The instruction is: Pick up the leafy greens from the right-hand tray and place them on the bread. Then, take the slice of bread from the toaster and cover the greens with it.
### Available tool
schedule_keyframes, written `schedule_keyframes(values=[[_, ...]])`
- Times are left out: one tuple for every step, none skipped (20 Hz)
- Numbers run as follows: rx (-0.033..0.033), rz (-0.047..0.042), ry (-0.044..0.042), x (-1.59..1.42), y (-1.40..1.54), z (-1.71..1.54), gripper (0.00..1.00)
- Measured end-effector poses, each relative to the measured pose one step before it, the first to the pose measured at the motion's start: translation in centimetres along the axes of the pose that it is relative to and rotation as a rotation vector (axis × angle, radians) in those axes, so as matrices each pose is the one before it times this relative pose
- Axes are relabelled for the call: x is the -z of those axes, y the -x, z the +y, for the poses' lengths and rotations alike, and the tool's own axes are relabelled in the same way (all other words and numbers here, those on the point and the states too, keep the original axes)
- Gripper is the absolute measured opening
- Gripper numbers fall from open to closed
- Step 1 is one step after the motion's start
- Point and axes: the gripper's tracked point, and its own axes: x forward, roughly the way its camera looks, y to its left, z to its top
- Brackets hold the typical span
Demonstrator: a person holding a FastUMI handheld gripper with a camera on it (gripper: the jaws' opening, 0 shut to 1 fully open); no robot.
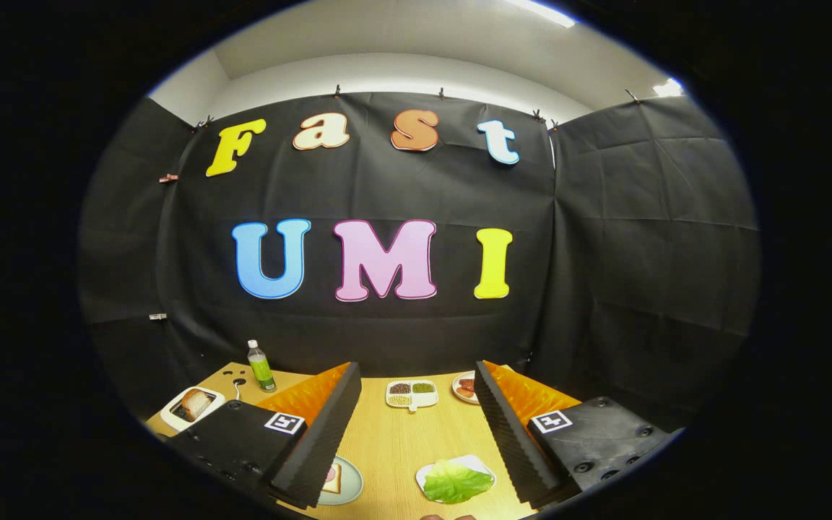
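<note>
Between your gripper's (416, 433) spread black ribbed fingers (329, 426), at five o'clock, the ruffled green lettuce leaf (456, 482) lies on its white tray (475, 462). You hold nothing. The bread slice on the round pale plate (335, 479) sits at seven o'clock, the white toaster (192, 406) at ten.

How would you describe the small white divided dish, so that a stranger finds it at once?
On the wooden table, look beyond the open gripper, toward the black cloth wall. The white divided dish sits there, left of a round plate of reddish food. It alone has separate compartments holding dark, green and pale grains.
</note>
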Motion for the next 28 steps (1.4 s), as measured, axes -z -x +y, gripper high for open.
schedule_keyframes(values=[[0.00255, 0.01196, 0.0007, 0.397, -0.024, -0.329, 0.97], [0.0021, 0.00845, 0.0035, 0.337, -0.083, -0.361, 0.97], [0.00081, 0.00987, 0.00818, 0.444, -0.148, -0.321, 0.97], [-0.00399, 0.01175, 0.01063, 0.644, -0.218, -0.42, 0.98], [-0.01373, 0.02143, 0.01018, 0.857, -0.175, -0.194, 0.97], [-0.01469, 0.02397, 0.00592, 1.125, -0.224, -0.229, 0.97], [-0.01603, 0.02263, -0.00007, 1.021, -0.284, -0.311, 0.98], [-0.01131, 0.01914, -0.00315, 0.758, -0.236, -0.244, 0.98], [-0.01305, 0.01829, -0.00545, 0.755, -0.327, -0.283, 0.98], [-0.01322, 0.01906, -0.00578, 0.713, -0.397, -0.235, 0.98], [-0.01059, 0.02093, -0.00323, 0.83, -0.436, -0.356, 0.98], [-0.00867, 0.0254, -0.00189, 0.95, -0.556, -0.487, 0.98], [-0.0118, 0.02411, -0.00006, 0.867, -0.49, -0.358, 0.98], [-0.01545, 0.02454, 0.00122, 1.015, -0.628, -0.3, 0.98], [-0.01746, 0.02428, 0.0049, 1.004, -0.547, -0.296, 0.98], [-0.01732, 0.02627, 0.00558, 1.222, -0.679, -0.373, 0.98], [-0.01792, 0.02324, 0.00497, 1.105, -0.728, -0.326, 0.98], [-0.01507, 0.03023, 0.00341, 1.373, -0.877, -0.381, 0.98], [-0.01465, 0.02949, 0.00064, 1.297, -0.86, -0.334, 0.98], [-0.0108, 0.02795, -0.00377, 1.187, -0.846, -0.353, 0.98], [-0.00587, 0.02533, -0.00227, 1.127, -0.866, -0.421, 0.98], [-0.00313, 0.02401, 0.00127, 1.141, -0.892, -0.449, 0.98], [-0.00157, 0.02362, 0.00419, 1.045, -0.912, -0.25, 0.98], [0.00018, 0.02452, 0.00715, 1.092, -0.868, -0.265, 0.98], [0.00084, 0.02449, 0.00957, 0.97, -0.792, -0.325, 0.98], [-0.00498, 0.02621, 0.00973, 1.062, -0.762, -0.024, 0.98], [-0.00723, 0.02629, 0.01049, 1.022, -0.555, 0.047, 0.98], [-0.00515, 0.02868, 0.01013, 1.074, -0.626, 0.136, 0.98]])
